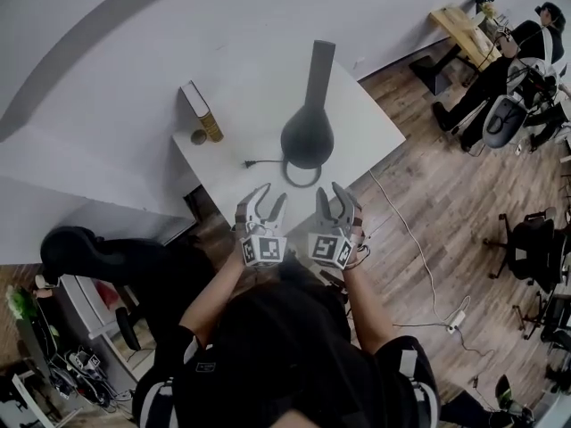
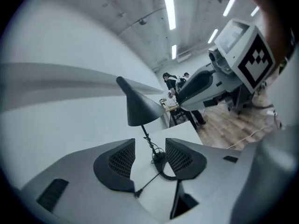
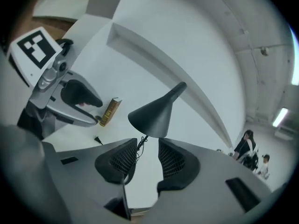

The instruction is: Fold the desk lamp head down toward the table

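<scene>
Your desk lamp head (image 1: 308, 136) is dark grey, smooth and matt, with only a faint sheen along its cone; metal or plastic, you cannot tell. Its cord (image 1: 268, 162) is dull black. The table (image 1: 375, 119) has a plain white top, smooth and matt. Your left gripper (image 2: 149, 157) and right gripper (image 3: 147, 160) look like smooth pale grey plastic, while their pads (image 2: 122, 160) are black and finely ribbed. By the table's far left corner, the book (image 1: 211, 127) shows a shiny gold spine. The floor (image 1: 446, 194) is wood-grain plank with low sheen.
</scene>
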Demonstrator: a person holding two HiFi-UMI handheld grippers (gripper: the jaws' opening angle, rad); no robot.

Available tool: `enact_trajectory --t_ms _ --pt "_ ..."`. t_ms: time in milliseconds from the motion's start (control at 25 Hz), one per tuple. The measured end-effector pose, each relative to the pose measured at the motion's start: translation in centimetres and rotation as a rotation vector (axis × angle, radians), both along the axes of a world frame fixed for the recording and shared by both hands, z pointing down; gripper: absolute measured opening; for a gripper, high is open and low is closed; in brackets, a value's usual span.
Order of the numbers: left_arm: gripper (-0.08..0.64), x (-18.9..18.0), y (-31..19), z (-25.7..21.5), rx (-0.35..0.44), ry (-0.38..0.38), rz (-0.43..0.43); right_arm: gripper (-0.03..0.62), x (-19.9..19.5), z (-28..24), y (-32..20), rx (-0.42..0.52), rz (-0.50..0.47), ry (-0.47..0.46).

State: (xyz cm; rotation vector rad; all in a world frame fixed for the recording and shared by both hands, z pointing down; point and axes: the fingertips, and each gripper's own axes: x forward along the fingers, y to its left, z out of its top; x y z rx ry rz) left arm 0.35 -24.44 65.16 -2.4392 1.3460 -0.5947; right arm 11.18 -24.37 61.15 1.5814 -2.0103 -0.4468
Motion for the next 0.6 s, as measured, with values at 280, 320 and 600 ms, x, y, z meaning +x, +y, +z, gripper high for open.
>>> enact_trajectory --t_ms 280,320,600 --pt "0.156 -2.7 5.5 -4.8 -0.105 0.297 0.043 0.137 -1.7 -2.5 5.3 -0.111 0.053 -0.345" --pt "0.144 -3.1 6.2 -5.8 -0.111 0.331 0.048 0.133 -2.0 -3.1 6.2 -0.116 0.057 -0.374" --pt "0.056 -5.3 12.6 -10.0 -0.139 0.46 0.084 0.103 -4.2 -6.1 12.5 -0.135 0.071 -0.489"
